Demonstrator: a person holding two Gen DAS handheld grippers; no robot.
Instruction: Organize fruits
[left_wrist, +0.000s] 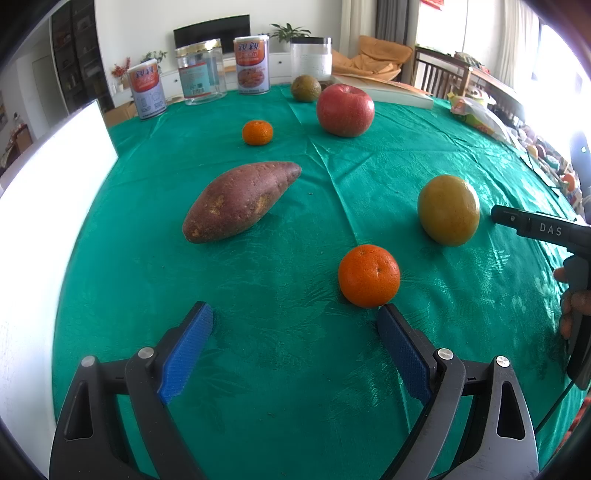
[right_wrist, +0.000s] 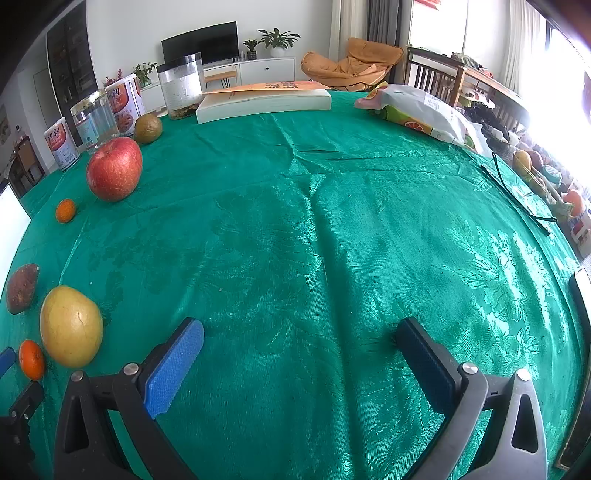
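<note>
On the green tablecloth lie a large mandarin, a yellow-green fruit, a sweet potato, a small mandarin, a red apple and a dark green fruit. My left gripper is open and empty, its right fingertip just beside the large mandarin. My right gripper is open and empty over bare cloth, with the yellow-green fruit, large mandarin, sweet potato, apple and small mandarin to its left.
Cans and clear jars stand along the far edge. A thick book and a snack bag lie at the back. A white board stands at the left. The right gripper's body shows at the right.
</note>
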